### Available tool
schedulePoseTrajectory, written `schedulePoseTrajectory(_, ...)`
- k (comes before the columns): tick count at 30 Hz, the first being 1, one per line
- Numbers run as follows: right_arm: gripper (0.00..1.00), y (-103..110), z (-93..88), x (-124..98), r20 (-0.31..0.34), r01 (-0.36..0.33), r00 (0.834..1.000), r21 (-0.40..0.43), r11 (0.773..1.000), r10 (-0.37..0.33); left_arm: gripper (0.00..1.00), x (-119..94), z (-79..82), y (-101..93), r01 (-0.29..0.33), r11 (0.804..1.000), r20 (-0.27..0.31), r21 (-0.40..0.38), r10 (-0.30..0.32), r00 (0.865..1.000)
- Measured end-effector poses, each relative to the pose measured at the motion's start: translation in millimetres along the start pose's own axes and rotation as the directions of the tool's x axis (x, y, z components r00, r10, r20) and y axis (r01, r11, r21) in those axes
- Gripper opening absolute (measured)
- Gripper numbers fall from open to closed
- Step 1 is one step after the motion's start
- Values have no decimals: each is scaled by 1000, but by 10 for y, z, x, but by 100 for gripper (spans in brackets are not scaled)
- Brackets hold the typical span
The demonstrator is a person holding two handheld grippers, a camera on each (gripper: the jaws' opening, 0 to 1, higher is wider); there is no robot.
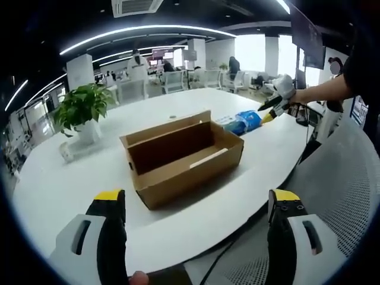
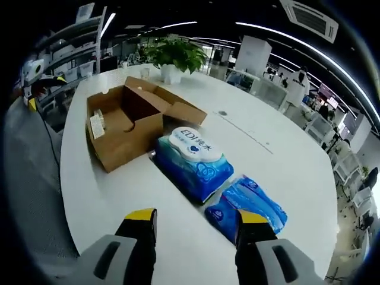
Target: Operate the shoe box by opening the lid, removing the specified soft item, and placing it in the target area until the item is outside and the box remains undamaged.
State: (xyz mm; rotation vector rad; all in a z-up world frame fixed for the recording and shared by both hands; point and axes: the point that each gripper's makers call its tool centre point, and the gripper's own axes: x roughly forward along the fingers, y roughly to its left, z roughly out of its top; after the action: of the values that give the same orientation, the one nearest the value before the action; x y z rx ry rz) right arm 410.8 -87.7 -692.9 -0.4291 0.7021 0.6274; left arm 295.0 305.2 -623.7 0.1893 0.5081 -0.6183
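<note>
The shoe box (image 1: 181, 157) stands open on the white tabletop (image 1: 71, 184), its lid folded back on the far side, and the inside looks empty apart from a pale label or slip on the floor of the box. The soft items are already out of it. In the right gripper view two blue packs lie on the tabletop: a larger wipes pack (image 2: 193, 160) with a white oval label lies just beside the box, maybe touching its corner, and a smaller blue pack (image 2: 246, 208) lies just beside the larger one, on the nearer right.

The relation that counts for the next move is this: the right hand-held gripper (image 2: 193, 228) is directly over the two packs, and the smaller pack reaches under its right jaw. The jaws stand apart and hold nothing. The long axis of the larger pack runs from the near right to the far left, towards the box, about in line with the way the gripper looks, so I think a grasp across its short side would need little turning.

The left hand-held gripper (image 1: 196, 205) is well apart from the packs, on the other side of the box, with jaws also apart and empty. So the right one is clearly the nearer.

The packs look soft and glossy, slightly puffed. They should give way under the jaws. The box shows no damage.
</note>
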Motion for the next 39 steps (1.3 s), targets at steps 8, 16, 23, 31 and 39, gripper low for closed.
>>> schedulePoseTrajectory(8,51,357,383,31,45,-133,990,-70,989,136,99,-8,3,5,-4,1000,3,1,4,1000)
schedulePoseTrajectory(16,51,488,636,146,42,-193,979,-132,972,200,99,-22,21,24,-13,1000,18,-19,14,1000)
schedulePoseTrajectory(23,51,632,846,274,31,-248,965,-195,949,259,99,-21,30,40,-14,1000,24,-27,14,1000)
schedulePoseTrajectory(31,51,861,1075,400,3,-324,941,-270,907,337,99,-22,35,54,-17,999,31,-37,19,999)
schedulePoseTrajectory(39,50,1047,1211,543,-21,-375,921,-320,870,389,99,-23,26,53,-17,999,27,-33,18,999)
